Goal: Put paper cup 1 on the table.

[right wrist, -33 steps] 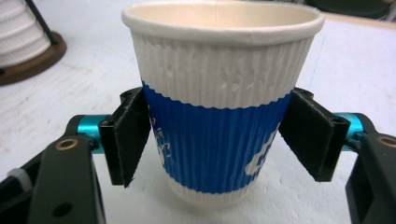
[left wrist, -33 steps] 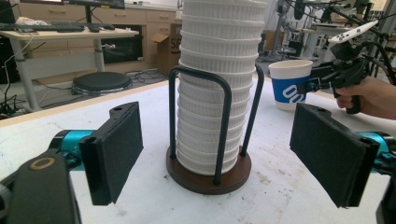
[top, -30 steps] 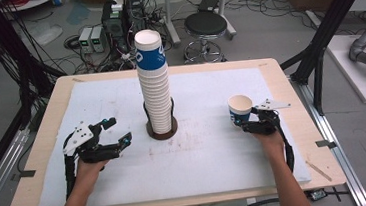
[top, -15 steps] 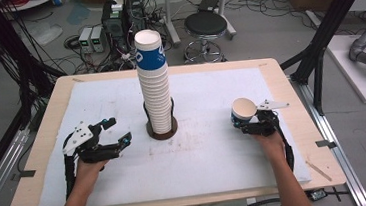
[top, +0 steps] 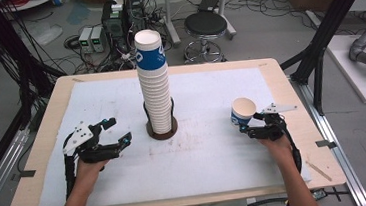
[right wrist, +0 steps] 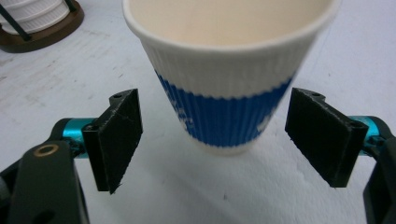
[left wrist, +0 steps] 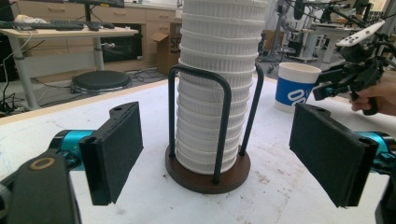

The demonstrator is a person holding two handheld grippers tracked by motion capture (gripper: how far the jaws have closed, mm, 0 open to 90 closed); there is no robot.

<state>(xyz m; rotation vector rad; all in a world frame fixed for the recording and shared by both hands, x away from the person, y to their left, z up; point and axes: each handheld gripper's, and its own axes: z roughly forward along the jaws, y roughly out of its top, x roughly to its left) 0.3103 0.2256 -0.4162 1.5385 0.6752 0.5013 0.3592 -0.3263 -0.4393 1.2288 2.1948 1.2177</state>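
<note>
Paper cup stands free between right claw pads.

In the left gripper view, the top of the cup stack is cut off by the upper edge. In the right gripper view, the paper cup has its rim cut off at the top, and its blue print is too blurry to read.
</note>
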